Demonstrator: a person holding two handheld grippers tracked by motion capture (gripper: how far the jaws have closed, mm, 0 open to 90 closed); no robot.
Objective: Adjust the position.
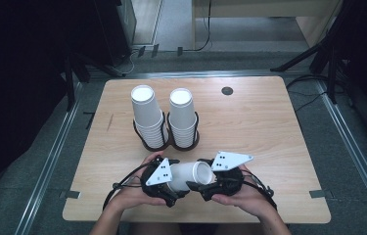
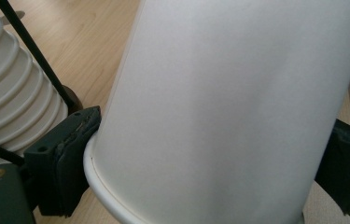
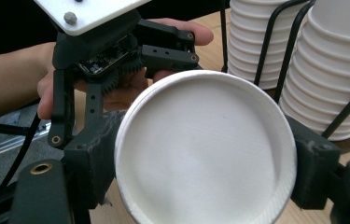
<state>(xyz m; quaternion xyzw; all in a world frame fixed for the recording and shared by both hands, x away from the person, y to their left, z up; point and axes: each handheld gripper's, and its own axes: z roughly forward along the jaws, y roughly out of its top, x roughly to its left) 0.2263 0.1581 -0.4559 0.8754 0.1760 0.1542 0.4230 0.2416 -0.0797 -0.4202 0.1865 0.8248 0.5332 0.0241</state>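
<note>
White paper cup [image 1: 189, 175], lying on its side just above the near edge of the surface [image 1: 269, 137], long axis running left to right between the two grippers. Left gripper [image 1: 171, 182]: jaws closed on the cup's wall near one rim, pads pressing either side. Right gripper [image 1: 201, 185]: jaws closed across the opposite end, whose round recessed face looks straight into the right gripper view; whether that end is one cup or a nested pair cannot be told. Both hands equally near, each holding one end. Any parting pull would run along that axis. Behind, well apart: two cup stacks [image 1: 164, 120] in a wire rack [image 1: 167, 142].
</note>
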